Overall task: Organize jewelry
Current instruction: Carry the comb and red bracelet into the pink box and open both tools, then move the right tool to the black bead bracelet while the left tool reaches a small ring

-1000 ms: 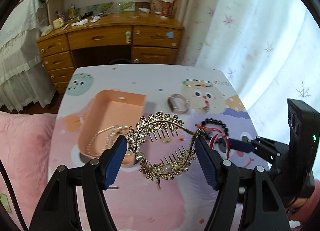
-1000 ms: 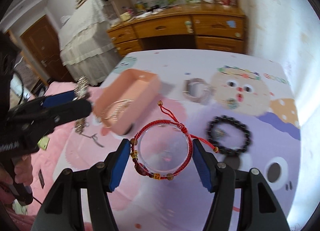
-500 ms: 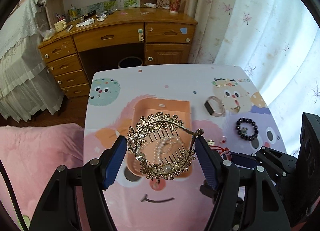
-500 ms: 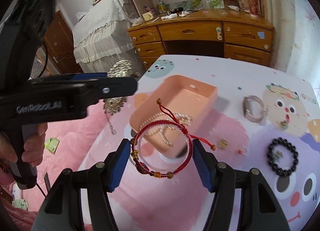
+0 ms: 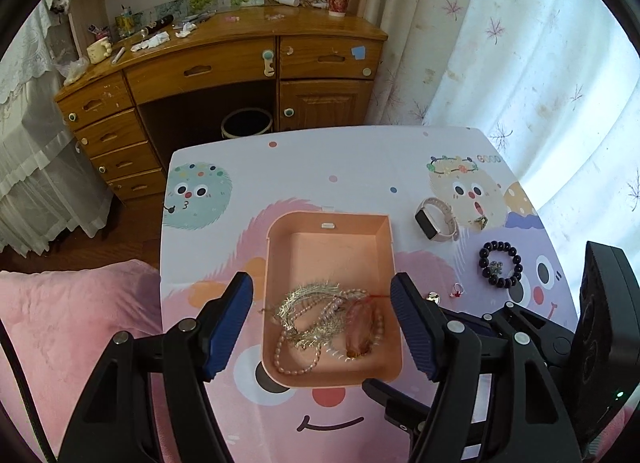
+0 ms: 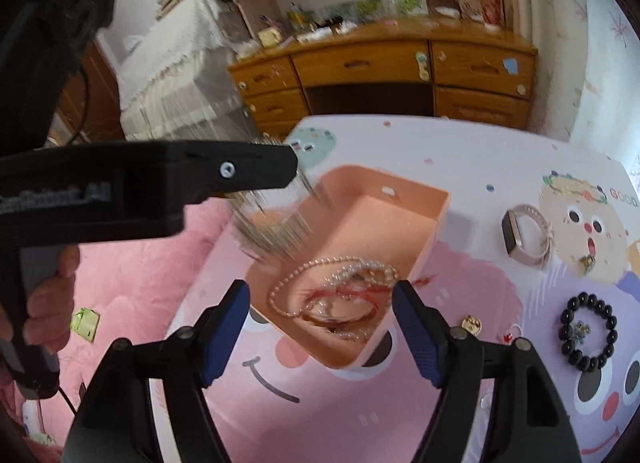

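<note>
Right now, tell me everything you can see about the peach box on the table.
The peach box is a shallow, open-topped rectangular tray with rounded corners, plastic by its look, and a small white tab on its far wall. It sits flat on the cartoon-print table, near the left edge. Its near half holds a tangle: a pearl necklace, a gold tiara, blurred, and a red string bracelet. Both tools hover above it, touching nothing.

1. The box (image 5: 332, 259) looks like smooth, matt peach plastic.
2. The desk (image 5: 224, 59) is glossy varnished wood.
3. The curtain (image 5: 540, 63) is thin cloth.
4. The black bracelet (image 5: 501, 265) has shiny beads.
</note>
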`<state>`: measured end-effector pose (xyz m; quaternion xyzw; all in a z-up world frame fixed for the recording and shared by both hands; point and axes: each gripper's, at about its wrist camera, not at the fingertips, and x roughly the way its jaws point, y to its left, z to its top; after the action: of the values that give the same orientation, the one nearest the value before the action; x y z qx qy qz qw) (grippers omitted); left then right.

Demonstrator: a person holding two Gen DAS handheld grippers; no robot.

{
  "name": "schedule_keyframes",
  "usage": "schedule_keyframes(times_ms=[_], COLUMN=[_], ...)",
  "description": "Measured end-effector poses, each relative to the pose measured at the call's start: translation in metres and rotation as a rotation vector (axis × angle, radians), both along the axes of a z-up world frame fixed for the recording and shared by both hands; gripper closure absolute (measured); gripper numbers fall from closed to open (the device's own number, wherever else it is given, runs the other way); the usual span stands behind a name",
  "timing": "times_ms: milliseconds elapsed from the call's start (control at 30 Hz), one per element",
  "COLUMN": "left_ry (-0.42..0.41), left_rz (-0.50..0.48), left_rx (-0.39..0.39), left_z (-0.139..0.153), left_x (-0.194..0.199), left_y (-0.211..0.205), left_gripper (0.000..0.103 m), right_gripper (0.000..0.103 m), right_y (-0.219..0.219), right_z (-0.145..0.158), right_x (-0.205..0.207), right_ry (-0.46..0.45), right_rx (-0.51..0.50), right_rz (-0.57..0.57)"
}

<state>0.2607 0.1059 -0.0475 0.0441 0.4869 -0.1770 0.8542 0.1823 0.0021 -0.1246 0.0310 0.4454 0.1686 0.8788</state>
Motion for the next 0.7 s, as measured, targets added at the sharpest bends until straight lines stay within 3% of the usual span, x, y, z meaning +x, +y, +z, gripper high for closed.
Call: schedule_keyframes(times_ms=[33, 167, 333, 700], left_ry=[0.008, 0.028, 0.007, 0.11], left_rz=[0.004, 0.021, 0.067, 0.079], left_rx=[0.007, 0.022, 0.137, 0.22], left_z=[0.0, -0.001, -0.007, -0.043], left_x=[0.0, -0.003, -0.01, -0.068], left_y=[-0.001, 0.0, -0.005, -0.029], left_gripper=[0.023, 0.021, 0.021, 0.021], right_gripper=[0.029, 0.028, 0.028, 0.027], right_y=[-0.001, -0.006, -0.017, -0.091], right_z=[0.0, 0.001, -0.006, -0.049], right_x=[-0.001, -0.008, -0.021, -0.069], right_ry=[0.002, 0.017, 0.056, 0.276], right_rx=[0.004, 0.017, -0.009, 0.026], right_rz=[-0.004, -0.014, -0.029, -0.154])
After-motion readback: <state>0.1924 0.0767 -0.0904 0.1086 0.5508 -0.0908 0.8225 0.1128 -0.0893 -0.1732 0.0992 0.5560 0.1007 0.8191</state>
